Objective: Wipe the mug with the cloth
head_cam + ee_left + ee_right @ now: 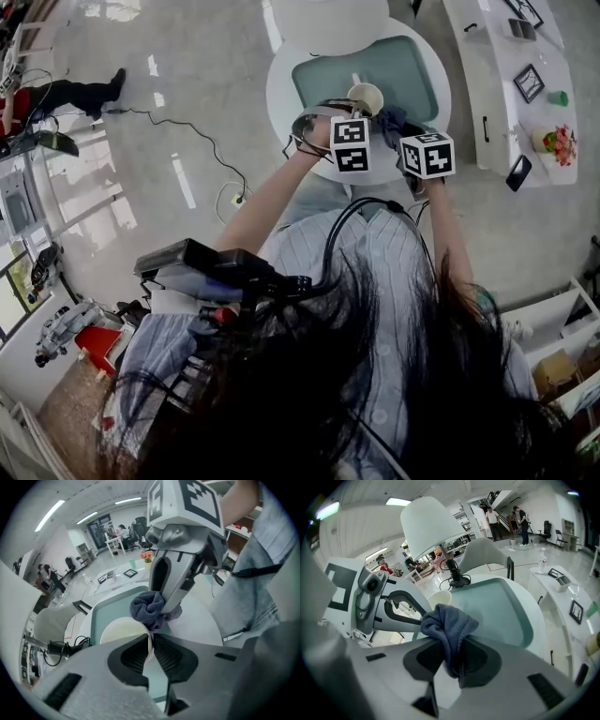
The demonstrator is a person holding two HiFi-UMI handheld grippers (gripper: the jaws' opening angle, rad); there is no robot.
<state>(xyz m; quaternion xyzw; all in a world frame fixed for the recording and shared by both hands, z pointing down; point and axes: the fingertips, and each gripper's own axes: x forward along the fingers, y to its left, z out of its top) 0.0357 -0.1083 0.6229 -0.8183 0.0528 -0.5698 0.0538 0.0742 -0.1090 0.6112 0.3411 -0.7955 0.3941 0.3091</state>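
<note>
A cream mug (366, 97) is held up over the round white table (281, 94). My left gripper (361, 114) is shut on its rim; the thin mug wall (150, 644) sits between the jaws. The mug's mouth (123, 632) faces the left gripper view. My right gripper (401, 127) is shut on a bunched blue-grey cloth (449, 629), which hangs from the jaws. The cloth (149, 610) presses against the far edge of the mug (439, 599), just right of the left gripper's fingers (401, 609).
A teal mat (412, 75) covers the table under the mug. A white lamp (431, 524) and a chair (485, 555) stand beyond the table. A white counter (511, 84) with frames and flowers runs at the right. A cable (187, 127) lies on the floor.
</note>
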